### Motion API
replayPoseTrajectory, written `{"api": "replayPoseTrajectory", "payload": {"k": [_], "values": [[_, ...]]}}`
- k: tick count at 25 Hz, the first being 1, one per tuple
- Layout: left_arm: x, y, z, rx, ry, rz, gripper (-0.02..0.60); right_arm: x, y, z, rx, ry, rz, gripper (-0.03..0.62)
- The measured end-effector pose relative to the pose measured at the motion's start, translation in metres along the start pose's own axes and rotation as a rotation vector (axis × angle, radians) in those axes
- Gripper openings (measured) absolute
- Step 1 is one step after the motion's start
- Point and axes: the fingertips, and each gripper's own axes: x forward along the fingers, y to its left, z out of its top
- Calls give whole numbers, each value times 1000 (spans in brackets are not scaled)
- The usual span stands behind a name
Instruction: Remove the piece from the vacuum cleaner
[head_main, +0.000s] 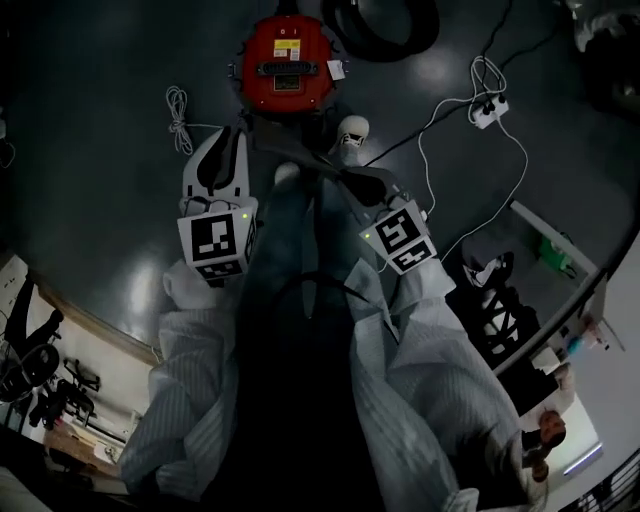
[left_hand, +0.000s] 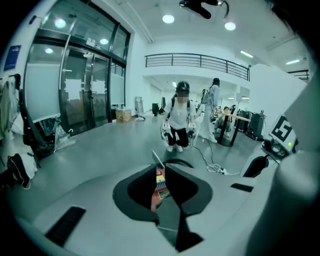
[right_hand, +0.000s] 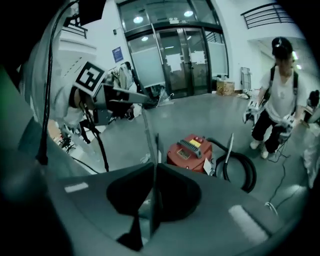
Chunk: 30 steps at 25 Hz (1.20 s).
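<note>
The red canister vacuum cleaner (head_main: 285, 62) stands on the dark floor ahead, with its black hose (head_main: 380, 25) coiled behind it. It also shows in the right gripper view, vacuum cleaner (right_hand: 192, 150), and through the left jaws' gap, vacuum cleaner (left_hand: 159, 187). My left gripper (head_main: 232, 135) points at the vacuum, and its jaws stand closed on a thin grey piece (left_hand: 157, 159) that sticks up between them. My right gripper (head_main: 355, 180) angles in from the right. Its jaws meet on a thin grey piece (right_hand: 145, 125) that runs up toward the left gripper.
A white power strip (head_main: 490, 112) with its cable lies right of the vacuum, and a coiled white cord (head_main: 178, 110) lies to the left. A metal wand (right_hand: 229, 150) leans by the hose. Another person (left_hand: 180, 120) crouches beyond. A cluttered rack (head_main: 500, 290) stands at the right.
</note>
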Motion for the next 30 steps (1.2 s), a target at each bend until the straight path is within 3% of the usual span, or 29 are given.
{"api": "replayPoseTrajectory", "payload": {"k": [6, 12, 16, 30], "values": [[-86, -10, 82, -66, -138, 4, 57, -77, 37, 118, 112, -213, -33, 28], [-150, 0, 140, -108, -266, 36, 57, -109, 76, 199, 48, -347, -15, 26], [-179, 11, 153, -134, -342, 92, 57, -120, 92, 228, -3, -384, -2, 26], [-226, 44, 158, -147, -381, 204, 57, -118, 136, 264, -69, -411, 108, 25]]}}
